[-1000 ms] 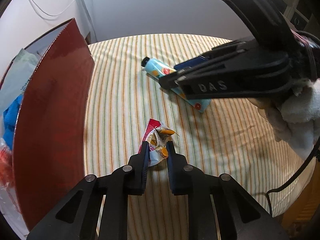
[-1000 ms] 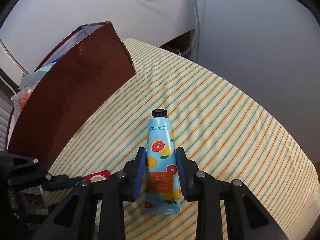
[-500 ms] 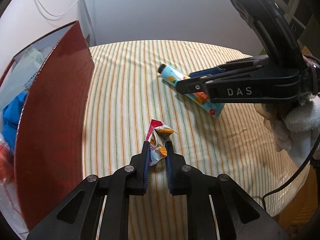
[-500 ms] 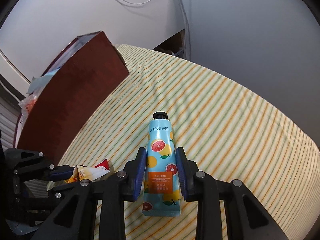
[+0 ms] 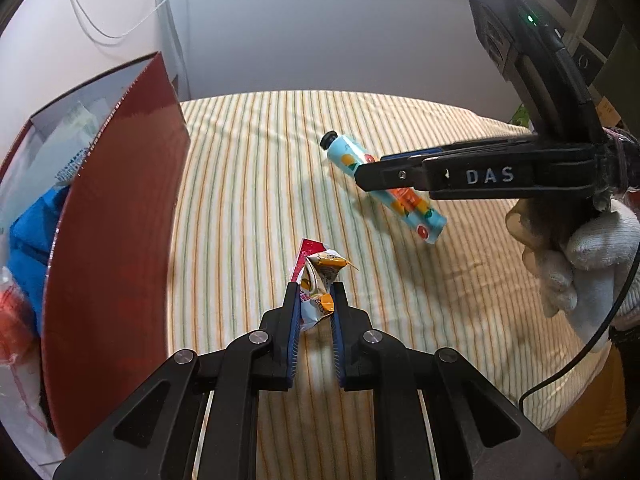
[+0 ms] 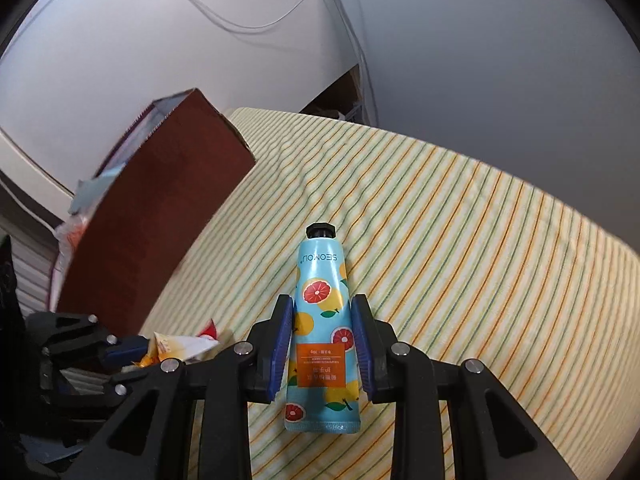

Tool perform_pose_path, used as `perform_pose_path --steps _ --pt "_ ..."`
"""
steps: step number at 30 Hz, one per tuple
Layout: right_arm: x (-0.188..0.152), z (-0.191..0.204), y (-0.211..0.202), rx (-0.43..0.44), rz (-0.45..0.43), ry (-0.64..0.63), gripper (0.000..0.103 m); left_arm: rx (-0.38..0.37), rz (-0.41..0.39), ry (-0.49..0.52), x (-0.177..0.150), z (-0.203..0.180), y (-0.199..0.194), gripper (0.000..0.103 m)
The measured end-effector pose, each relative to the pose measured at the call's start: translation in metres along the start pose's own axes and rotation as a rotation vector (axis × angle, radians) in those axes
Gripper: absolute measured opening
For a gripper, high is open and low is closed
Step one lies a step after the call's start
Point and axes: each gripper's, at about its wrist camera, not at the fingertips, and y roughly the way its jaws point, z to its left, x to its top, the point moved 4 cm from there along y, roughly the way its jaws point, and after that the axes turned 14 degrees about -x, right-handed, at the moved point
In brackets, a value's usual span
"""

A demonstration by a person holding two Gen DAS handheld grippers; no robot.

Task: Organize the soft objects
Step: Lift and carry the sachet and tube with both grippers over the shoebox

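My left gripper (image 5: 316, 286) is shut on a crumpled white, orange and red snack packet (image 5: 320, 266), held just over the striped cloth (image 5: 248, 208). To its right, my right gripper (image 5: 368, 172) is shut on a light blue hand-cream tube (image 5: 420, 216) with citrus prints. In the right wrist view the tube (image 6: 320, 276) sits between the blue pads of the right gripper (image 6: 322, 300), black cap pointing away. The packet (image 6: 184, 346) and the left gripper (image 6: 120, 350) show at the lower left.
A tall red-brown cardboard box (image 5: 116, 208) stands open at the left, holding a blue item (image 5: 28, 232), an orange packet and plastic bags. The same box (image 6: 160, 216) shows in the right wrist view. A white-gloved hand (image 5: 580, 248) holds the right gripper. The cloth's edge drops off at the right.
In the left wrist view the right gripper has carried the tube to the right, away from the packet. The packet has come into the right wrist view. Both grips are unchanged.
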Motion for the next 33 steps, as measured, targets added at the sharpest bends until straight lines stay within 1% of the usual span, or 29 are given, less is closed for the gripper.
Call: perform_pose_path --steps 3,4,6,13,20,24,29,31,33 --pt "-0.002 -0.007 -0.008 0.048 -0.011 0.058 0.027 -0.009 -0.014 0.004 0.001 -0.003 -0.006 0.013" --pt "-0.002 -0.007 -0.013 0.068 -0.018 0.068 0.027 -0.011 -0.020 0.005 0.002 -0.003 -0.009 0.013" --pt "0.000 -0.006 -0.023 0.082 -0.036 0.073 0.027 -0.016 -0.036 0.006 0.004 -0.003 -0.019 0.013" --pt "0.024 0.006 -0.063 0.109 -0.100 0.069 0.027 -0.001 -0.134 0.003 0.009 0.008 -0.080 0.013" --pt "0.057 0.048 -0.081 0.117 -0.142 0.011 0.027 0.063 -0.231 -0.033 -0.003 0.039 -0.152 0.013" --pt "0.073 0.081 -0.086 0.125 -0.155 -0.032 0.027 0.121 -0.252 -0.059 -0.022 0.057 -0.179 0.013" --pt "0.094 0.119 -0.079 0.126 -0.156 -0.075 0.027 0.183 -0.251 -0.086 -0.042 0.084 -0.198 0.013" --pt "0.102 0.134 -0.074 0.121 -0.152 -0.089 0.027 0.198 -0.252 -0.104 -0.047 0.095 -0.201 0.013" --pt "0.108 0.148 -0.067 0.113 -0.148 -0.102 0.027 0.230 -0.249 -0.105 -0.052 0.100 -0.202 0.013"
